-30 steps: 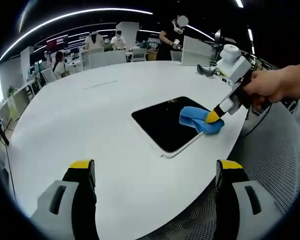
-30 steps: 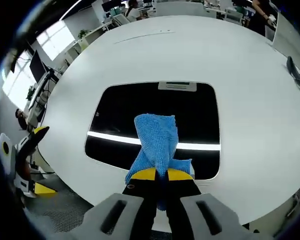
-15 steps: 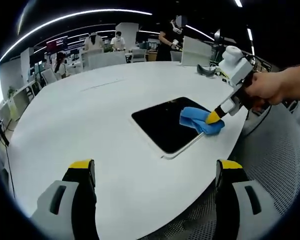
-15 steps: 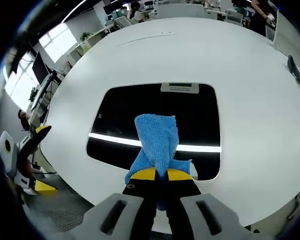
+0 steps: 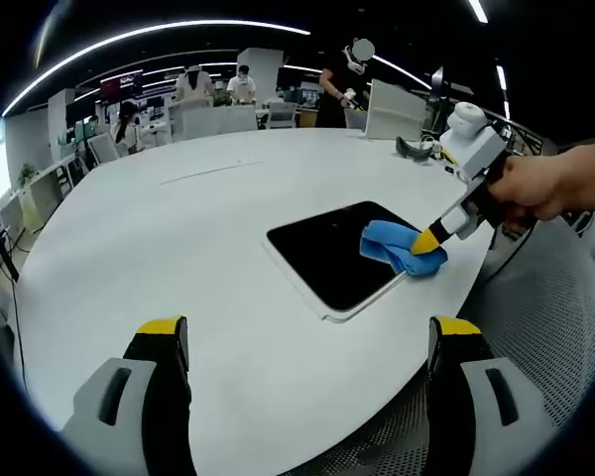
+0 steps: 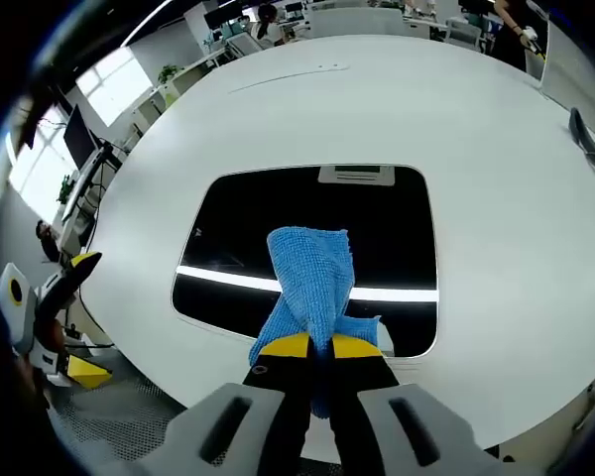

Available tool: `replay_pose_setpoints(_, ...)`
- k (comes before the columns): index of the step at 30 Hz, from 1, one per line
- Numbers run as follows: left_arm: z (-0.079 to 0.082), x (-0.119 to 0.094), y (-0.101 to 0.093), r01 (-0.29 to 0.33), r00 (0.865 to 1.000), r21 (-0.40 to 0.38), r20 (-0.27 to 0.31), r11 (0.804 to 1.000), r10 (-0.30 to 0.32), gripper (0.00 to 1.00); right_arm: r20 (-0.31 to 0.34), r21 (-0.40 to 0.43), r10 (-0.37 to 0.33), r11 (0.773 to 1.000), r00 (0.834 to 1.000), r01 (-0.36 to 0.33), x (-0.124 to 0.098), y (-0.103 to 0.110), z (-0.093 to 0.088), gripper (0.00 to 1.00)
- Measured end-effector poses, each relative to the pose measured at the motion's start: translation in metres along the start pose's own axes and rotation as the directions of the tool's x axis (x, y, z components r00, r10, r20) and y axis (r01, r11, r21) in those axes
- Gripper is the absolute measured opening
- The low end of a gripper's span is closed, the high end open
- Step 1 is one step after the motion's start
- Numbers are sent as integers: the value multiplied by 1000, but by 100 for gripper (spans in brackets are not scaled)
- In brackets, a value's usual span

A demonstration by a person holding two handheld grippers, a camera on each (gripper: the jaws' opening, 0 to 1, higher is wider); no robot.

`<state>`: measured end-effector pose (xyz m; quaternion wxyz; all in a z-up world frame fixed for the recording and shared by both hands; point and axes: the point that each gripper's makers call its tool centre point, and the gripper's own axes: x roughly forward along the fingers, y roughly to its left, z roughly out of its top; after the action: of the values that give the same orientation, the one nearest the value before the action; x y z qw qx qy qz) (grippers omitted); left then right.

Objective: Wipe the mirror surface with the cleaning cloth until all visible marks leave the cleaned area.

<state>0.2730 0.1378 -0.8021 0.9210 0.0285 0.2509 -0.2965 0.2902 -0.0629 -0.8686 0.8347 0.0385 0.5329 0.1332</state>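
The right claw clamps a blue cloth onto the mirror on a white counter, while the left claw hangs released nearby.

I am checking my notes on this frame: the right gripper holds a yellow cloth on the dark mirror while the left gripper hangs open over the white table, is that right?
Not quite: the cloth is blue, not yellow; only the jaw tips are yellow, as the right gripper view shows. The rest holds: the right gripper is shut on it over the dark mirror, and the left gripper hangs open above the white table.
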Motion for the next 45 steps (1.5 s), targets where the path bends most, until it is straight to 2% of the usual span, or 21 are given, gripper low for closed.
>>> replay_pose_setpoints(1,4,0,-1,7,1000,2,20,1000,-7,99,-7,4,-2,1000,1000,2,-1,-1,-1,0)
replay_pose_setpoints(4,-1,1,-2,7,1000,12,-6,1000,-7,99,-14,-12,-1,1000,1000,1,-2,-2,-3,0)
replay_pose_setpoints(9,1,2,-2,17,1000,-53,5,998,-17,99,-14,-5,-2,1000,1000,2,-4,-11,-4,0)
replay_pose_setpoints(12,0,2,-1,8,1000,-28,-2,1000,-8,99,-20,-5,-9,1000,1000,9,-6,-15,-6,0)
replay_pose_setpoints(21,-3,4,3,4,1000,-51,-15,999,-5,99,-24,20,-21,1000,999,22,-8,-26,-6,0)
replay_pose_setpoints(27,-1,3,2,3,1000,-47,-7,999,-3,99,-20,20,-36,999,999,36,-12,-35,-9,0)
replay_pose_setpoints(31,-5,2,3,-3,1000,-49,-23,999,2,99,-18,9,-53,999,998,54,-15,-44,-11,0)
replay_pose_setpoints(33,-5,1,3,-3,1000,-33,-22,999,3,99,-17,46,-44,998,999,45,-15,-47,-11,0)
replay_pose_setpoints(41,-2,0,2,-11,1000,-24,-4,1000,10,99,-26,3,-60,998,998,61,-15,-49,-11,0)
replay_pose_setpoints(45,-2,0,3,-14,1000,-26,-7,1000,14,99,-19,35,-69,997,997,69,-16,-55,-10,0)
